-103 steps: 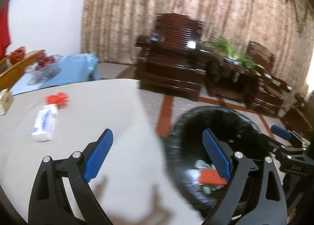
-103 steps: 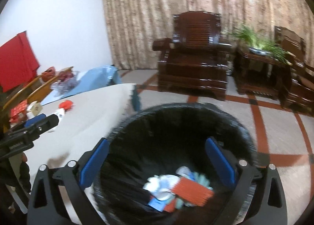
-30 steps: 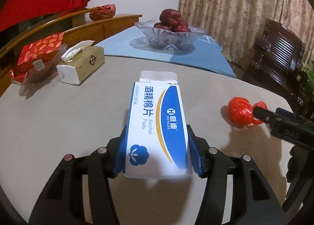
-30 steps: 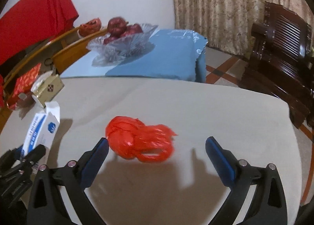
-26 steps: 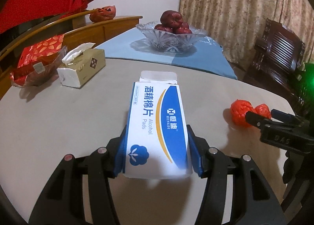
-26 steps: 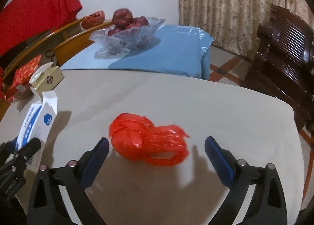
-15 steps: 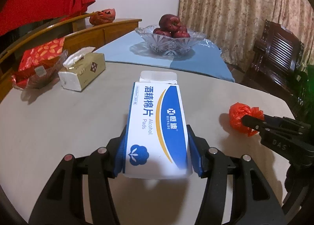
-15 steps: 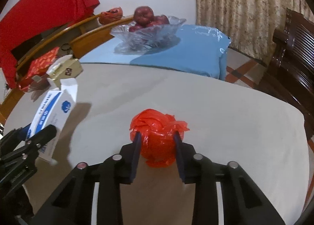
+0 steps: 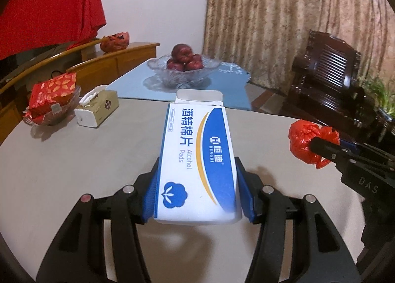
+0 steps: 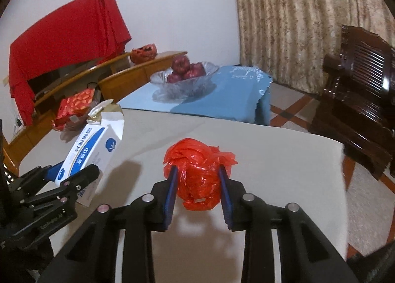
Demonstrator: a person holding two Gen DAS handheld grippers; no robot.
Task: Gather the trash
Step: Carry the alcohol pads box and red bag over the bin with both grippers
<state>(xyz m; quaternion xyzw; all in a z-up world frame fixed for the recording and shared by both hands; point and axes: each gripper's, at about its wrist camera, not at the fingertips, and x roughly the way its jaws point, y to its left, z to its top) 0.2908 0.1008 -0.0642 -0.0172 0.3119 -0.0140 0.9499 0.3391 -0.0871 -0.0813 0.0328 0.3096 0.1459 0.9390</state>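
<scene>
Left gripper (image 9: 197, 184) clamps the box (image 9: 197, 159) by its sides; right gripper (image 10: 197, 184) pinches the red bag (image 10: 198, 171). Both appear lifted off the table (image 10: 284, 159), presumably for binning.

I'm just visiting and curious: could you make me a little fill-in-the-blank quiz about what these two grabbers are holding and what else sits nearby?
1. The left gripper is shut on a white and blue cardboard box of alcohol ____.
2. The right gripper squeezes a crumpled plastic bag coloured ____.
3. The clear glass bowl holds dark red ____.
4. That bowl stands on a ____ cloth.

Missing words: pads; red; apples; blue
</scene>
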